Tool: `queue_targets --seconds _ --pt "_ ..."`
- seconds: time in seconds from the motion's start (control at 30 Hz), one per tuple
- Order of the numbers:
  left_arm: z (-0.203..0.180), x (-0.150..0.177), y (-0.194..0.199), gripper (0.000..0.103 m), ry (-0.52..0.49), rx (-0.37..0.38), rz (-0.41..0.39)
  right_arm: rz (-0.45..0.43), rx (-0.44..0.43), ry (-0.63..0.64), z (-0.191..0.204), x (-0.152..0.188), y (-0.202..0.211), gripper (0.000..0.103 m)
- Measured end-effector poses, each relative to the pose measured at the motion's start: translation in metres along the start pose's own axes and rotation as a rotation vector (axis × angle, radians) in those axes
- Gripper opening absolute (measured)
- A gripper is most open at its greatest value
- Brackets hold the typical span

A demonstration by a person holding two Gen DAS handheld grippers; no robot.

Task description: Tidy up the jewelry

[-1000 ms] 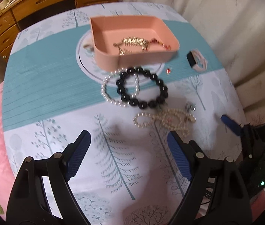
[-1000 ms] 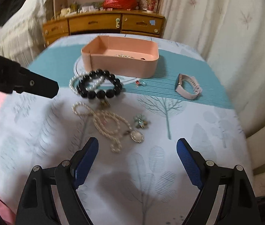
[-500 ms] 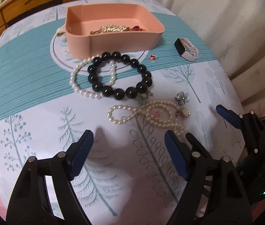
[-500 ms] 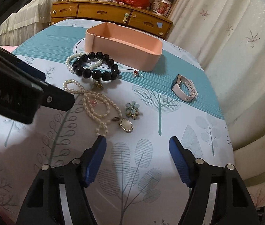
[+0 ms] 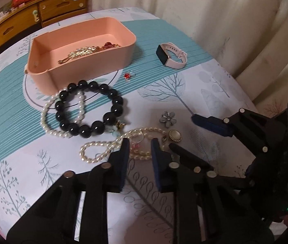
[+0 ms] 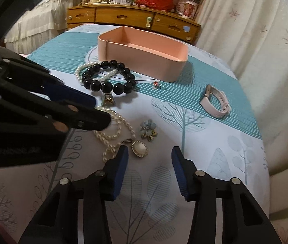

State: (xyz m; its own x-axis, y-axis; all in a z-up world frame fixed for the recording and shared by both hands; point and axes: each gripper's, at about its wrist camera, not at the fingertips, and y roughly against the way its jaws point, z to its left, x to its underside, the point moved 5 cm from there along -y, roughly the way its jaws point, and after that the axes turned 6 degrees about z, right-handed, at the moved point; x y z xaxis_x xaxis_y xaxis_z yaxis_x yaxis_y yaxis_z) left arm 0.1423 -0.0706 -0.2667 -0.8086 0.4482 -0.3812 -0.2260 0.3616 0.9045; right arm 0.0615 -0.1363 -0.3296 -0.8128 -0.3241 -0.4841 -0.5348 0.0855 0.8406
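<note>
Totaling 2 bracelets [image 5: 89, 109], 1 pearl necklace [image 5: 103, 152]

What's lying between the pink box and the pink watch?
A tiny red charm lies on the cloth between the pink box and the pink watch. Both views show it, the left wrist view best.

Each gripper [image 5: 139, 158] [image 6: 149, 168] is black plastic with round silver screws, and its two fingers [image 6: 118, 174] have blue pads.

Three bead strands [image 5: 89, 109], one watch [image 5: 170, 56]
</note>
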Motion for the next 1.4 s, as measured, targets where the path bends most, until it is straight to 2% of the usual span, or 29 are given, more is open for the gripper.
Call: queue_targets --seconds 0.1,0.27,0.37,0.53,0.73,1.07,1.17,1.3,1.4 --pt "-0.003 -0.004 -0.011 0.017 -0.010 -0.032 0.043 0.009 -0.055 -0.010 0.000 -0.002 -0.002 0.033" --pt "-0.008 -0.011 -0.018 0.016 -0.017 -0.041 0.081 0.035 -0.143 -0.019 -0.001 -0.005 -0.006 0.021" --pt "-0.005 -0.011 -0.022 0.007 -0.002 -0.045 0.097 0.052 -0.180 -0.027 -0.002 -0.008 -0.007 0.016" --pt "-0.001 -0.010 -0.022 0.006 0.023 -0.037 0.099 0.062 -0.212 -0.037 -0.006 -0.011 -0.009 0.016" --pt "0.002 -0.008 -0.016 0.006 0.036 -0.044 0.104 0.083 -0.268 -0.109 -0.015 -0.014 -0.012 0.015" --pt "0.007 -0.021 0.018 0.006 0.032 -0.004 0.077 0.094 -0.371 -0.233 -0.024 -0.016 -0.009 0.015" --pt "0.014 -0.031 0.030 0.006 0.066 -0.002 0.070 0.091 -0.379 -0.236 -0.021 -0.020 -0.004 0.015" --pt "0.026 -0.047 0.047 0.006 0.114 0.010 0.036 0.049 -0.421 -0.258 -0.016 -0.035 0.005 0.015" --pt "0.039 -0.063 0.062 0.006 0.158 0.014 -0.025 0.004 -0.440 -0.280 -0.016 -0.051 0.013 0.015"
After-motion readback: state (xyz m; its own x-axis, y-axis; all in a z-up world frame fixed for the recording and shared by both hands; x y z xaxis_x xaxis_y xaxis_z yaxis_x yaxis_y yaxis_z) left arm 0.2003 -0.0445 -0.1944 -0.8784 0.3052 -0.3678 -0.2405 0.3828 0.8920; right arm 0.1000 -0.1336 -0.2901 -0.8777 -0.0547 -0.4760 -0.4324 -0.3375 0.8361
